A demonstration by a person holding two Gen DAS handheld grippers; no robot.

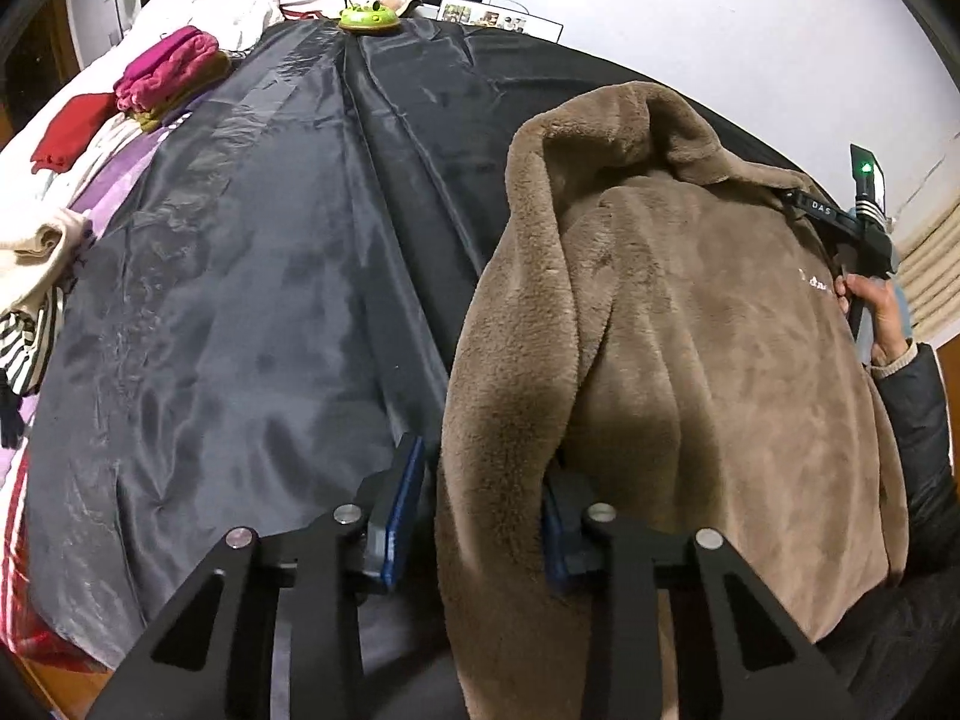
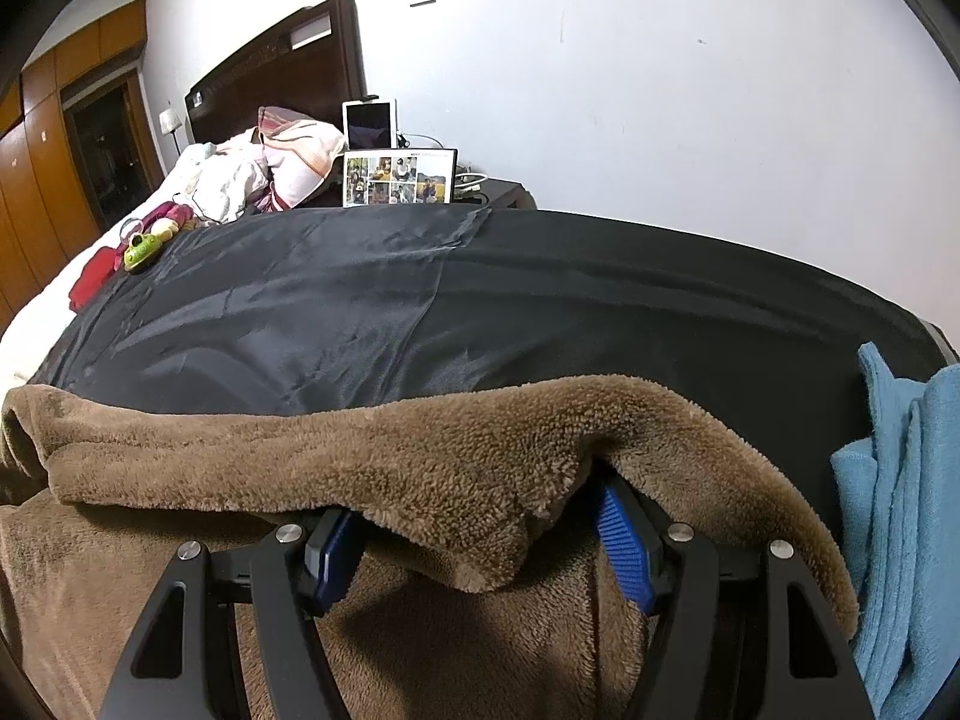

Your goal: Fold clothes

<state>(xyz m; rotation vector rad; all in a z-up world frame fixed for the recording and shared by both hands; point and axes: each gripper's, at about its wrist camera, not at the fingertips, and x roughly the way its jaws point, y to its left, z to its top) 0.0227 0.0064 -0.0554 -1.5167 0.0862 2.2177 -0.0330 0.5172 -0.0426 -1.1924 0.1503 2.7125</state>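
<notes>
Brown fleece jacket (image 1: 690, 330) is draped over the near edge of the bed, on top of the black satin sheet (image 1: 270, 270) that covers most of the mattress. In the left wrist view the left hand-held gripper (image 1: 480, 516) sits at the bottom centre, jaws partly apart with a fold of the fleece hanging down between them; the right blue pad is tucked under the fabric, the left pad (image 1: 399, 510) looks clear of it, so I'd call it loose rather than pinching. In the right wrist view the right hand-held gripper (image 2: 480, 546) stands wide at the bottom of the frame with a thick roll of the jacket lying across both blue pads; can't tell if it's really clamping. A blue towel (image 2: 900, 510) sits at far right. Folded pink clothes (image 1: 171, 69) are at upper left.
</notes>
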